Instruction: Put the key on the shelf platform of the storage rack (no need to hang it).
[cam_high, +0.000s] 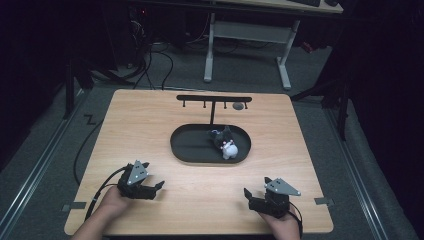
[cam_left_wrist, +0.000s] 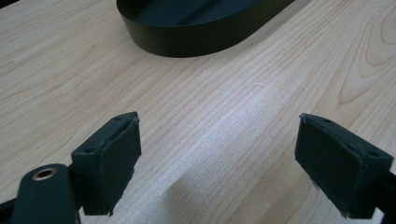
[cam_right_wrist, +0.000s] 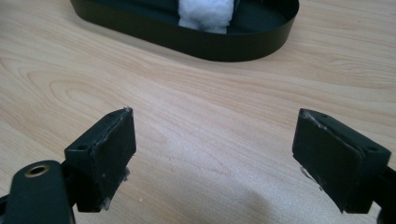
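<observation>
I see the wooden table (cam_high: 150, 125) with a black oval tray (cam_high: 190, 145) at its middle, a black rack (cam_high: 214, 100) just beyond it. A small black-and-white plush toy (cam_high: 226, 142) lies in the tray's right half. My left gripper (cam_high: 159, 185) and right gripper (cam_high: 247, 192) rest near me, jaws spread, grasping nothing.

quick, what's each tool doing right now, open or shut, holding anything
Left tool: open, nothing between its jaws, just bare table.
Right tool: open, holding nothing, aimed at the black tray.
</observation>
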